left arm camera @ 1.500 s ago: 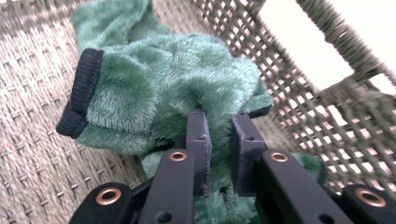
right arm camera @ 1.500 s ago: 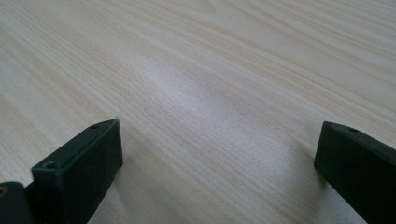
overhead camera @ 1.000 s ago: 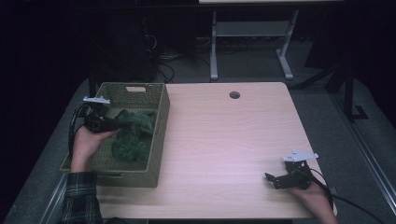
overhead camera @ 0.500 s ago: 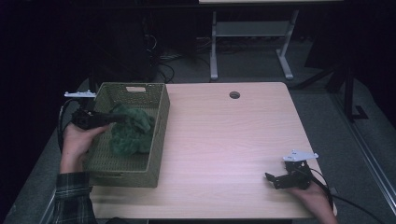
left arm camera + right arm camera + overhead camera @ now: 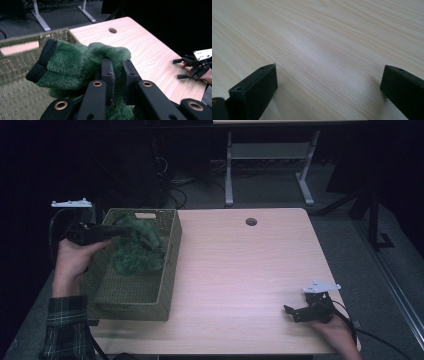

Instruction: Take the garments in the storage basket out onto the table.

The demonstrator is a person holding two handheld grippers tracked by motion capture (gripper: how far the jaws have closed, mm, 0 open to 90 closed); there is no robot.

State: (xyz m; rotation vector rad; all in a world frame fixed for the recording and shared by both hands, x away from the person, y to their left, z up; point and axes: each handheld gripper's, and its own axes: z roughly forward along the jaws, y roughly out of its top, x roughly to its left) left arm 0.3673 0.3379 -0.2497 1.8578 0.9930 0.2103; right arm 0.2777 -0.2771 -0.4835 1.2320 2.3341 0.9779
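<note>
The left tool (image 5: 107,232) has its two black jaws clamped on a fuzzy dark-green plush garment with a black ribbed cuff (image 5: 75,65) — the fabric bunches between the jaws and spills out to either side of them. In the high view the green plush (image 5: 136,250) hangs just ahead of the left tool, lifted above the inside of a rectangular olive-green woven basket (image 5: 170,265), with its lower folds draping down toward the basket floor. The left hand (image 5: 75,260), in a plaid sleeve, grips the tool from behind, over the basket's outer wall.

The right tool (image 5: 302,311) rests low on the light wood-grain surface (image 5: 240,270), well apart from the basket, at the near corner. In the right gripper view its jaws stand wide apart with bare wood grain between them — nothing is held. A round cable hole (image 5: 251,221) sits far ahead of the right tool, near the far edge.

No brand, label or writing can be read on anything.
</note>
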